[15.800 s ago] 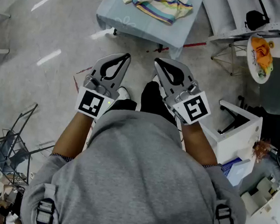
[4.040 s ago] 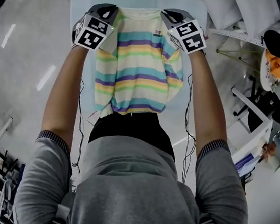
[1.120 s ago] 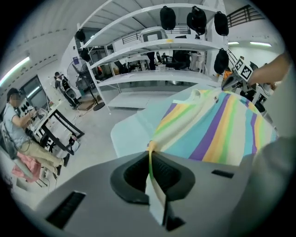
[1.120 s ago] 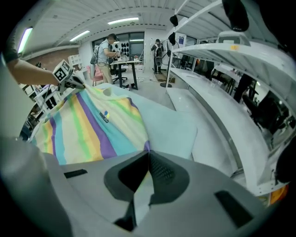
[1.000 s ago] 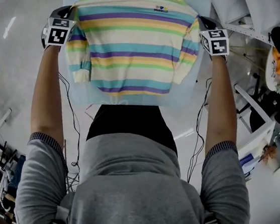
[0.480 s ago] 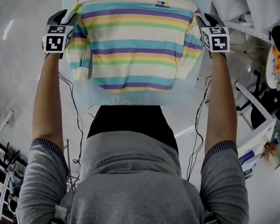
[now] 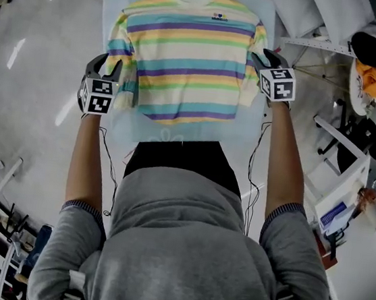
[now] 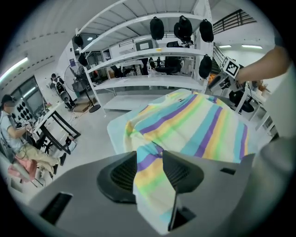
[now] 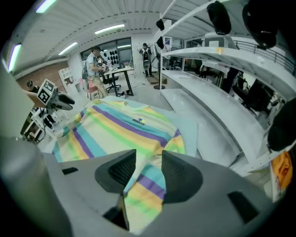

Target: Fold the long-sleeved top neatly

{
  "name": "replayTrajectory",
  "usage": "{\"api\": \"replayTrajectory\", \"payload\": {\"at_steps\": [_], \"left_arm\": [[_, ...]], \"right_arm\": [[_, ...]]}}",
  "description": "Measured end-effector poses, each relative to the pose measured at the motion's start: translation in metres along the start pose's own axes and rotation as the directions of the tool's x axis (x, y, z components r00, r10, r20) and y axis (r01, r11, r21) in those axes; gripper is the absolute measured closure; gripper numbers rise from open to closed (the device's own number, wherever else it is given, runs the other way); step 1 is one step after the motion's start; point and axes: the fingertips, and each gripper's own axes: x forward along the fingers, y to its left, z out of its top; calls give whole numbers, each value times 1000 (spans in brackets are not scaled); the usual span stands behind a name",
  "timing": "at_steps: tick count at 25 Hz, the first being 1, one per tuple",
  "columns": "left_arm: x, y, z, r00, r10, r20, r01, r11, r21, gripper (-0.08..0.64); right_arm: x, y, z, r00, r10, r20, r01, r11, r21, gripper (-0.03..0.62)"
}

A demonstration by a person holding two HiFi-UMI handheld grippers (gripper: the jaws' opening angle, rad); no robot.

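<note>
**Striped long-sleeved top, laid flat on tabletop; both pairs of fingers spread**

Item 1. Long-sleeved top (image 7: 189,58). It has stripes of yellow, purple, teal, green and cream, and a small printed mark on the chest. It lies front up and spread flat on the tabletop (image 7: 176,136), which has a pale blue cover. The neckline is at the far edge and the hem is toward me. Both sleeves run down along the sides of the body.

Item 2. My left gripper (image 7: 106,63). It sits at the top's left edge, beside the lower sleeve. In the left gripper view the fingers (image 8: 122,173) stand apart, having just been opening. The striped left sleeve (image 8: 148,180) runs through the gap between them. The pads are not pressing on it.

Item 3. My right gripper (image 7: 266,55). It sits at the top's right edge, about halfway down the right sleeve (image 7: 254,72). In the right gripper view the fingers (image 9: 182,178) are spread, having just been opening wider. The sleeve cloth (image 9: 148,190) shows between them and is not clamped.

Item 4. Surroundings. White shelving (image 8: 152,51) stands behind the tabletop, with black bags (image 8: 157,28) hanging from its upper tier. People (image 9: 92,65) are at desks in the background. The floor is pale.
</note>
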Motion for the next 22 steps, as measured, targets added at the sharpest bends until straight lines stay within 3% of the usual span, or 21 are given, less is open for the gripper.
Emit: {"api": "replayTrajectory", "payload": {"at_steps": [7,12,22], "left_arm": [[-36,-57,-17,996,-89,4,89,996,-16,364],[-57,-108,-52,990,-142,-26,141,989,-41,367],[-61,-159,-129,986,-138,-97,120,978,-171,371]], "right_arm": [[-35,75,-37,998,57,-16,-56,998,36,399],[-56,106,-77,996,87,-25,-85,994,64,397],[-71,138,-168,990,133,-42,-128,986,107,399]]}}
